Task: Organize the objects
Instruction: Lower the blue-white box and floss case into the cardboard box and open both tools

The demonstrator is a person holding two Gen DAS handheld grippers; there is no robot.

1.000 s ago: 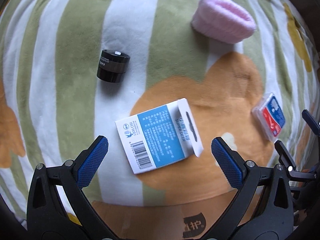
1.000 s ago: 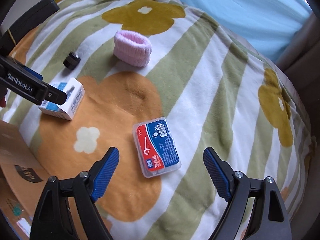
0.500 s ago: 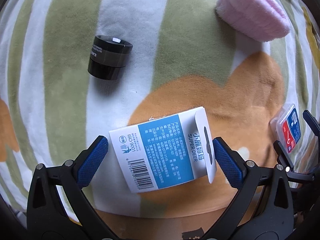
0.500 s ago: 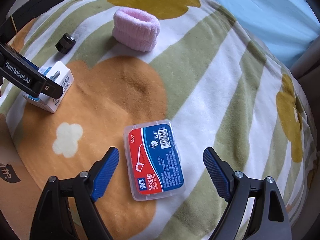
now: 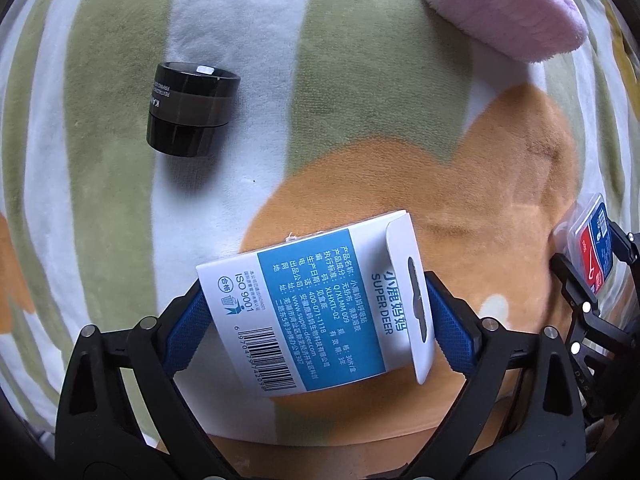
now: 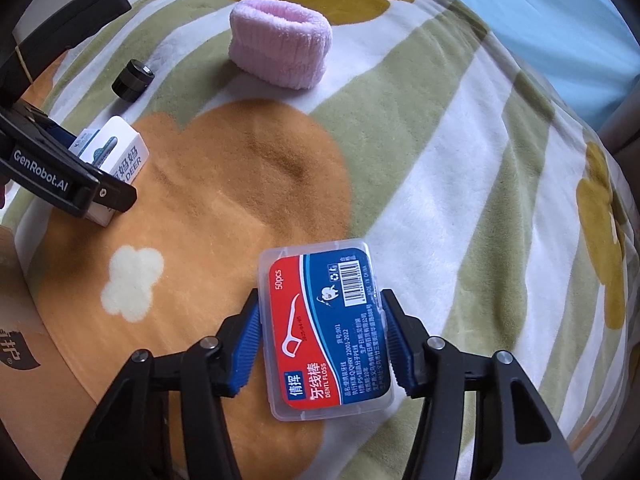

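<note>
Already both pairs of jaws have just closed across short sides: left gripper on the light, crushable cardboard box, right gripper on the stiff, slippery floss case.

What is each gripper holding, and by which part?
The left gripper has just closed on the white-and-blue box by its two short ends. The right gripper has just closed on the floss case by its long sides.

A fleecy blanket striped green and white, with orange and mustard flower shapes, covers the surface. Brown cardboard with black print sits at its left edge.
</note>
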